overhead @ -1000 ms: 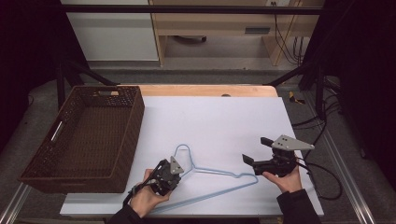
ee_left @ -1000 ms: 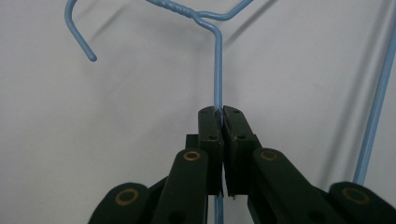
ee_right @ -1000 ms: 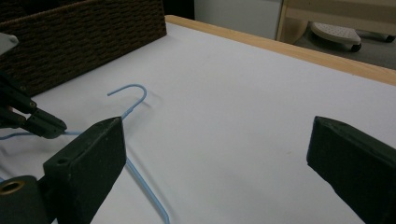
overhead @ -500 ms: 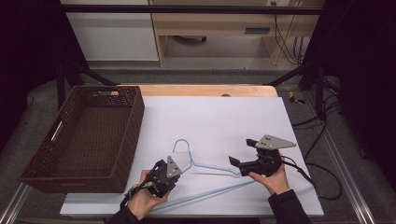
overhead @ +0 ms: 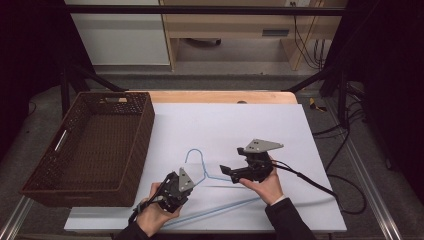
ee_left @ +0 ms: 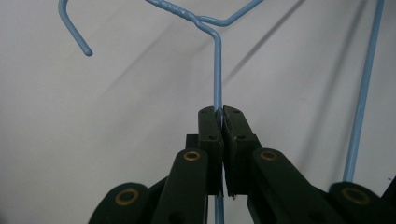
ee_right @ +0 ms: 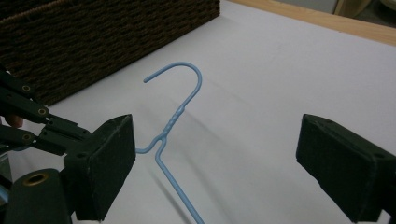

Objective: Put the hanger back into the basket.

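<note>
With the left gripper clamped on the hanger near the table's front edge, bring the right gripper, jaws wide and just narrowing on nothing, squarely over the near shoulder wire before closing.

Left gripper jaws clamped; right gripper jaws narrowing, apart.

Dark long sleeves, black two-jaw left gripper and right gripper, brass-coloured pivot screws, grey three-cornered top plates, black trailing cables

Blue hanger between wide-spread claw
</note>
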